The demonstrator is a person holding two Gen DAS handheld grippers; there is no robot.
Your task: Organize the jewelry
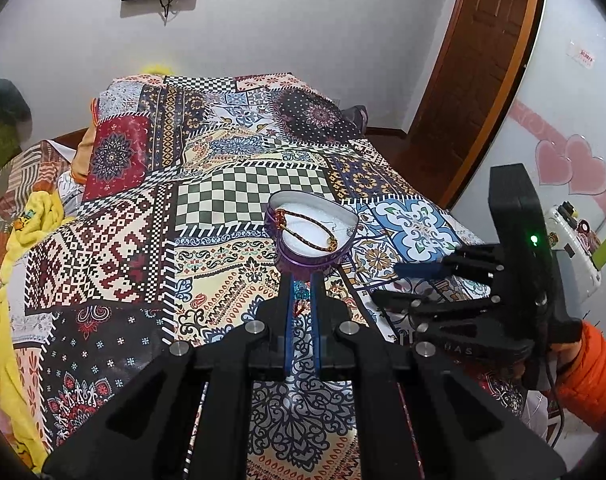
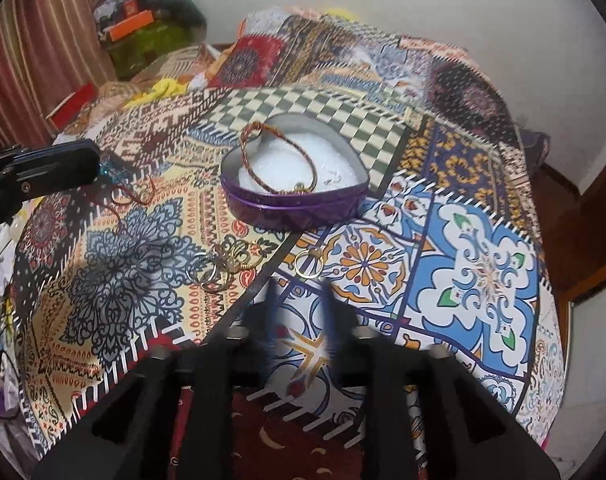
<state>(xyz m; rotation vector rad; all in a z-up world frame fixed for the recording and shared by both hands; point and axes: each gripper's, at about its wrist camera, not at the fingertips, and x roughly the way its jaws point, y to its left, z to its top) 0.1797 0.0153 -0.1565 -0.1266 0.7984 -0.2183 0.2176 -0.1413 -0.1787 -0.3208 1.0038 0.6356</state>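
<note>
A purple heart-shaped tin [image 1: 303, 266] [image 2: 291, 204] with white lining sits on the patterned bedspread. A braided red-gold bracelet [image 1: 307, 232] [image 2: 287, 152] lies in it. My left gripper [image 1: 303, 280] is nearly shut around a teal glittery piece [image 1: 301, 292] with a red cord, just in front of the tin; it also shows in the right wrist view [image 2: 79, 162]. My right gripper [image 2: 299, 286] is open, just short of a gold ring [image 2: 307, 265]. A heap of gold rings [image 2: 223, 268] lies to its left. A red cord [image 2: 133, 196] lies near the left gripper.
The patchwork bedspread [image 1: 239, 192] covers the bed. A yellow blanket [image 1: 19, 248] lies along the left edge. A brown door [image 1: 475, 68] and a wall with pink hearts [image 1: 571, 164] are on the right. Boxes and clutter [image 2: 143, 28] stand at the far left corner.
</note>
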